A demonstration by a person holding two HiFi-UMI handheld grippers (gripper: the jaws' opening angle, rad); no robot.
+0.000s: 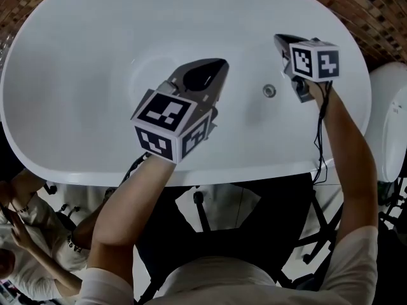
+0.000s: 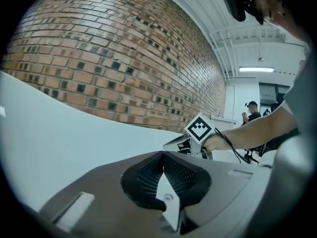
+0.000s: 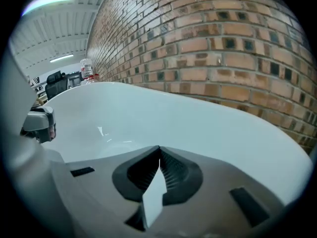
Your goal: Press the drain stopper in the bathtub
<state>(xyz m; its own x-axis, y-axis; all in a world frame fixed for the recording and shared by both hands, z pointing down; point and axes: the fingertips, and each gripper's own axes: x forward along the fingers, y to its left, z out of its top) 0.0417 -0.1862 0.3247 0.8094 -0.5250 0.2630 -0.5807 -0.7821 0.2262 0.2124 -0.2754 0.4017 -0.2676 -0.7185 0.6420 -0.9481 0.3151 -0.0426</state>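
both grippers shut tight, empty. drain stopper (image 1: pixel 269 91) lies between them, nearer my right gripper (image 1: pixel 280 41) than the left gripper (image 1: pixel 215 68). risk: tips skid off the small cap on the slick bathtub (image 1: pixel 76 75), or an off-centre push won't latch.

Smooth glossy bathtub (image 1: pixel 76 75), small shiny metal drain stopper (image 1: pixel 269 91), rough matt brick wall (image 2: pixel 124 58)

No words, numbers or brand names can be read. The only printed marks are black-and-white square patterns on the left gripper's (image 1: pixel 215 67) cube (image 1: pixel 170 127) and, at two o'clock from it, the right gripper's (image 1: pixel 280 40) cube (image 1: pixel 315 60). The bottle (image 3: pixel 87 68) label is too small to read.
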